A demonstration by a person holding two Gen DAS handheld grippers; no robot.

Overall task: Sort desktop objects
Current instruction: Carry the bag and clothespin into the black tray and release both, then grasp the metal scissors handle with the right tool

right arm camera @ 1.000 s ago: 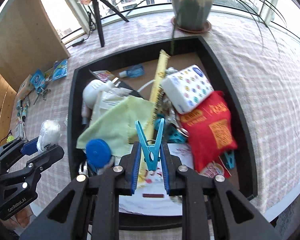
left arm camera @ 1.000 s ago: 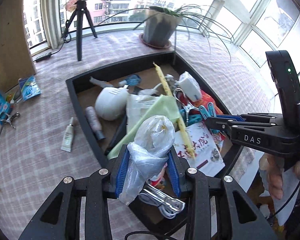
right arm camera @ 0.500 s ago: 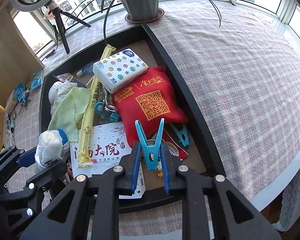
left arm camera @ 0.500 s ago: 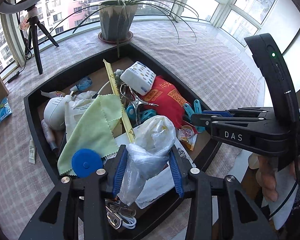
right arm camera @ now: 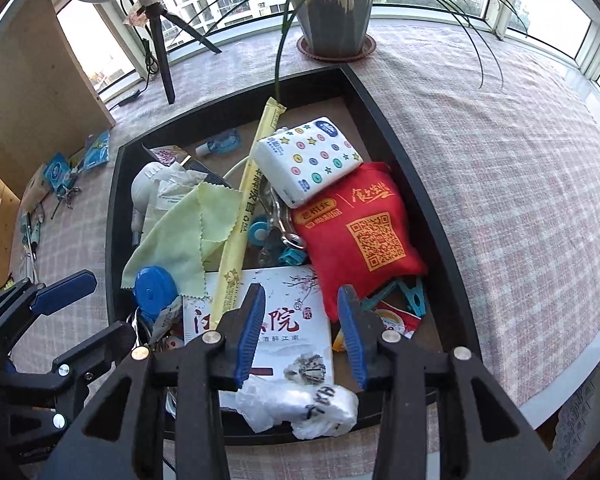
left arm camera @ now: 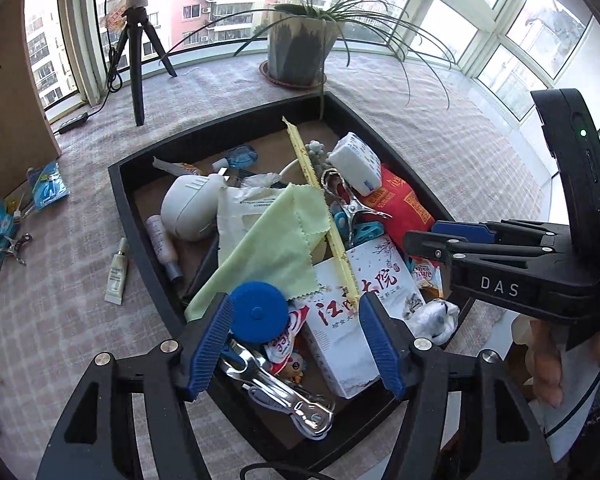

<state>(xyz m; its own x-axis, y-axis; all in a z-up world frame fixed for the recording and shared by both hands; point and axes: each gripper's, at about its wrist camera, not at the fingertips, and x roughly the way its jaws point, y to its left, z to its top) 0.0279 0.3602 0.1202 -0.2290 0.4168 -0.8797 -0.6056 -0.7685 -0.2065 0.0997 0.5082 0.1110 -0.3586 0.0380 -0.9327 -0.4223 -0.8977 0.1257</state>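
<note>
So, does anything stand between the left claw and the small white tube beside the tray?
Only the black tray's left wall: the small white tube lies outside it on the checked cloth, uncovered. The left claw hangs over the tray, jaws opening, gripping nothing.

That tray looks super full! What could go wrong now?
The crumpled plastic bag lies over the near rim of the black tray, so it could slip out onto the table. The long yellow packet rests across a loose heap beside the green cloth; a nudge might send it sliding. Small things buried underneath may get hard to find.
</note>
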